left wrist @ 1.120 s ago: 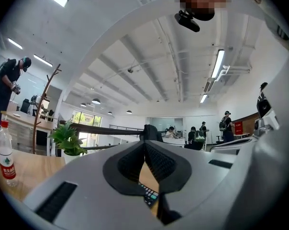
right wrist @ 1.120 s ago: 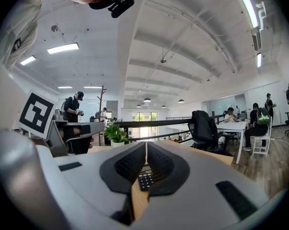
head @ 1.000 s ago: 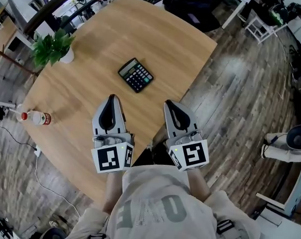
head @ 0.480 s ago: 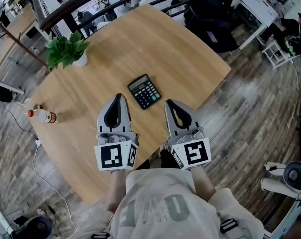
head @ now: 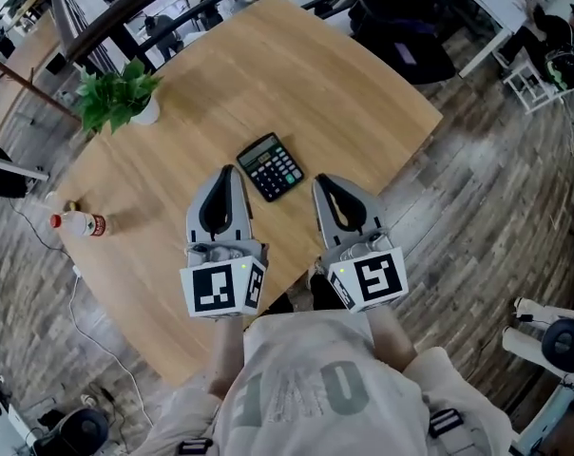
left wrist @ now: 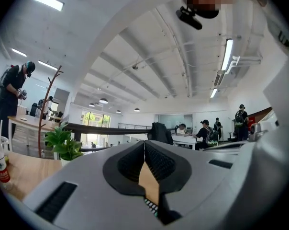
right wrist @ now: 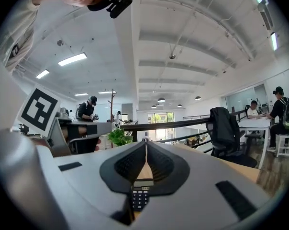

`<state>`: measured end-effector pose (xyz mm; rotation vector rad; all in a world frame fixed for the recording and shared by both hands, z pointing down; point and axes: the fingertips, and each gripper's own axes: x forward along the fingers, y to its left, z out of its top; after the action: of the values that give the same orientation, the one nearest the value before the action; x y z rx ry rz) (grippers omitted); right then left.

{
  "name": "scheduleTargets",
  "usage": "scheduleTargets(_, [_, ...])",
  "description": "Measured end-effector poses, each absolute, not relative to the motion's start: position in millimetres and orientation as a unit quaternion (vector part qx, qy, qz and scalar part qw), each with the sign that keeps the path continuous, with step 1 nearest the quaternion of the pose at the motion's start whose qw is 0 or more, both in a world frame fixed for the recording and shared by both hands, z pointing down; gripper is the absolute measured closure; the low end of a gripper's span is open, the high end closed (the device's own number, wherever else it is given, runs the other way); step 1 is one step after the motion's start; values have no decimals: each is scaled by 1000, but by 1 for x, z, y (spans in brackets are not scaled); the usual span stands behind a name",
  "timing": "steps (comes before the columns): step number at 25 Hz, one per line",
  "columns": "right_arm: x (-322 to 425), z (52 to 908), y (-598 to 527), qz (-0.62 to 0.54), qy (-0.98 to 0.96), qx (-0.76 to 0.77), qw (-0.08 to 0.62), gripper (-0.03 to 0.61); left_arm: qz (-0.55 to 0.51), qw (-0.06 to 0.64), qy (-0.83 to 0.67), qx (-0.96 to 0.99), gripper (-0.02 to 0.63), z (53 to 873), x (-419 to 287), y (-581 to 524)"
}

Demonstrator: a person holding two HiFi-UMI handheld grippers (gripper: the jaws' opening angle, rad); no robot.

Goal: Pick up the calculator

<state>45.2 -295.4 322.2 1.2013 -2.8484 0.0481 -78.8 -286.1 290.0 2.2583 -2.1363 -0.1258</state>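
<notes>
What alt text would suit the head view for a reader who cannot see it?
A black calculator lies on a wooden table between the tips of the left gripper and the right gripper, both shut and empty, held by a person seen from above. A potted plant and a bottle stand near the table's left edge.

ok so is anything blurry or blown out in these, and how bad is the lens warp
Head view: sharp and evenly lit; wide-angle warp bows the light wooden table; the black calculator is crisp. Left gripper view: heavy fisheye, dark corners, ceiling strip light blown out. Right gripper view: same warp, far windows washed out, calculator still sharp.
</notes>
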Motion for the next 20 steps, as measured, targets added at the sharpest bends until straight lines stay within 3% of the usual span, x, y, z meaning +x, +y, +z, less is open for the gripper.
scheduleTargets(7, [50,323,-290,38,-919,392,11,555,-21,29,-652,757,581,298,-71,-295])
scheduleTargets(9, [51,327,-287,50,-917,396,10,555,-23,64,-617,784,333,311,-66,-308])
scheduleTargets(10, [51,329,-287,52,-916,397,14,555,-13,69,-603,794,313,317,-65,-317])
scheduleTargets(15, [49,345,-285,73,-917,391,32,555,112,30,-497,860,311,362,-52,-367])
scheduleTargets(20, [52,353,-292,74,-919,385,52,555,165,77,-400,898,311,426,-54,-402])
